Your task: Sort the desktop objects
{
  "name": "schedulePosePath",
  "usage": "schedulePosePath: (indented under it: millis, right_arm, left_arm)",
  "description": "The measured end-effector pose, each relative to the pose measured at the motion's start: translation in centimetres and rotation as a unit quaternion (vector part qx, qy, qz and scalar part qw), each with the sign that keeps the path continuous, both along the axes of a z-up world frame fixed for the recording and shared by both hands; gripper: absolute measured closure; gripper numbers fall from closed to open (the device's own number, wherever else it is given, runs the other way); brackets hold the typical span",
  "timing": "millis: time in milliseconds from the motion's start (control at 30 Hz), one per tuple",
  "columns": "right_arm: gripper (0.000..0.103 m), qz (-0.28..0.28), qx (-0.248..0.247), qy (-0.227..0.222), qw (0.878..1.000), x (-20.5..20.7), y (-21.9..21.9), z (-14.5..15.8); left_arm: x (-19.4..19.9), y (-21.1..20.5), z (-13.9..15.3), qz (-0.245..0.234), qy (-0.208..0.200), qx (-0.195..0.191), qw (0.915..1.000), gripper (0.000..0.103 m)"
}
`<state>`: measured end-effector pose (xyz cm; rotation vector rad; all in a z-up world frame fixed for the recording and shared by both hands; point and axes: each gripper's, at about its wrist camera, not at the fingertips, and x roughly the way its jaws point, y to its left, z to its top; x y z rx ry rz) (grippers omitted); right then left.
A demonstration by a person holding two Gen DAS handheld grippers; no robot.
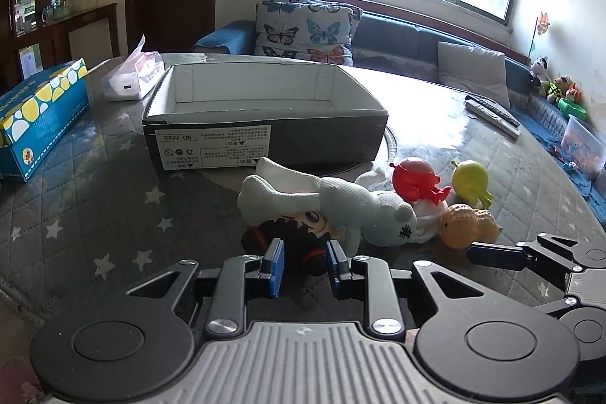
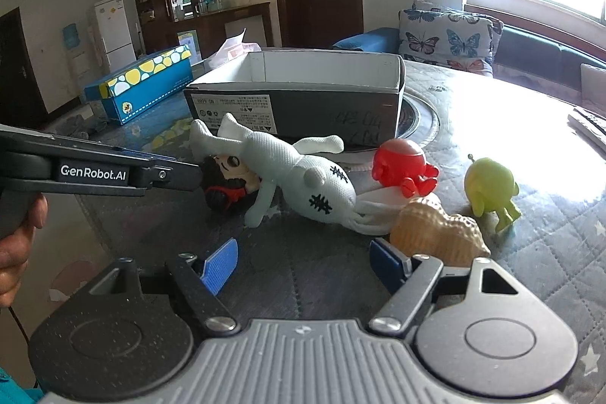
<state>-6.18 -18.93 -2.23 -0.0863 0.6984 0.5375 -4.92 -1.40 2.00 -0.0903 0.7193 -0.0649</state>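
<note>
A pile of toys lies on the table in front of an empty dark cardboard box (image 1: 265, 139) (image 2: 303, 101). A white plush rabbit (image 1: 341, 203) (image 2: 303, 173) lies over a dark-haired doll (image 1: 299, 233) (image 2: 231, 177). Beside them are a red figure (image 1: 414, 180) (image 2: 401, 165), a green figure (image 1: 471, 182) (image 2: 490, 186) and a tan peanut toy (image 1: 466, 222) (image 2: 435, 233). My left gripper (image 1: 305, 267) is open, its blue pads on either side of the doll's near edge. My right gripper (image 2: 306, 264) is open and empty, its right pad next to the peanut.
A blue spotted tissue box (image 1: 38, 116) (image 2: 140, 82) and a white tissue pack (image 1: 132, 74) stand left of the cardboard box. Remote controls (image 1: 492, 112) lie at the far right. A sofa with butterfly cushions (image 1: 303, 29) is behind the table.
</note>
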Motion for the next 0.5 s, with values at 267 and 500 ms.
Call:
schedulePosePath:
  millis: [267, 500]
  right_arm:
    - [0.025, 0.000, -0.003, -0.001, 1.000, -0.11, 0.34, -0.27]
    - [0.028, 0.000, -0.003, 0.003, 1.000, 0.57, 0.44, -0.40]
  left_arm:
    - [0.18, -0.27, 0.01, -0.003, 0.004, 0.004, 1.0000, 0.076]
    - [0.56, -0.27, 0.17, -0.004, 0.003, 0.010, 0.9999, 0.076]
